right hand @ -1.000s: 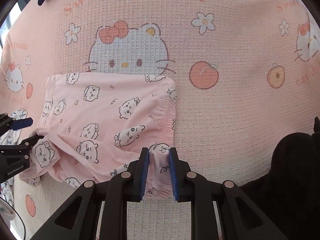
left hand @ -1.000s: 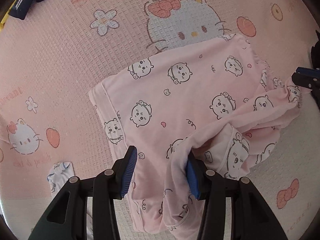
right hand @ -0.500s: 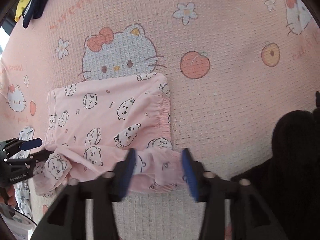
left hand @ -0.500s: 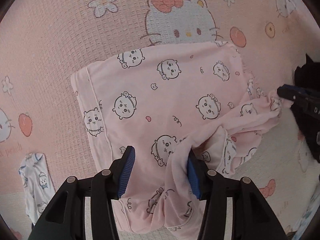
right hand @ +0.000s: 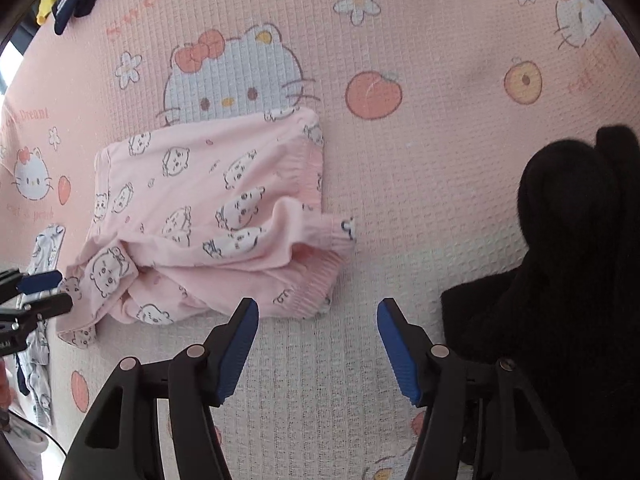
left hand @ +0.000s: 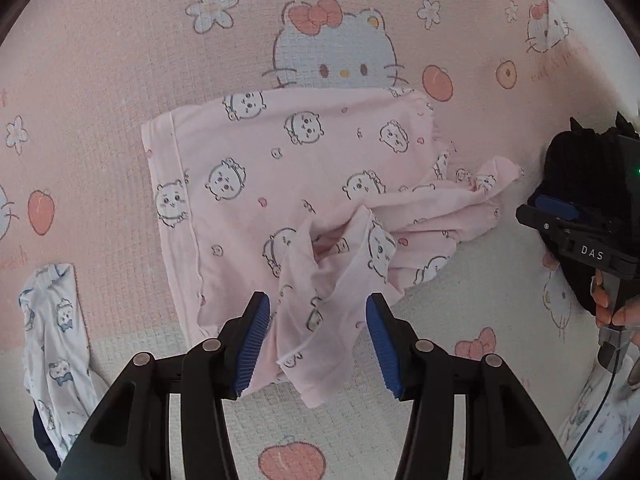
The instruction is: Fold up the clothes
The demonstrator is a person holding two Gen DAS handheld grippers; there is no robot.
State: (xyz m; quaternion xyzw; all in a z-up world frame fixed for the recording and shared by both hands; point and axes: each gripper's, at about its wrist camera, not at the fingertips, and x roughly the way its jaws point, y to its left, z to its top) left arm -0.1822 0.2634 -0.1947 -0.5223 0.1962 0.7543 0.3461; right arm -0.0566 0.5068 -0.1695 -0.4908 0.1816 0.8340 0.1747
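We are viewing the pink printed garment (left hand: 304,168) lying on the pink cartoon-print blanket (left hand: 100,80), its upper half flat and its near edge bunched. The left gripper (left hand: 318,340) is hovering over that near edge with a loose flap of the fabric between its blue pads (left hand: 252,344); whether the pads are pressing it we cannot tell from this angle. The right gripper (right hand: 316,344) is opening, nothing between its fingers, only blanket below, the garment's elastic waistband (right hand: 316,292) lying just ahead. A white printed garment (left hand: 52,344) is lying at the left, a black garment (right hand: 560,264) at the right.
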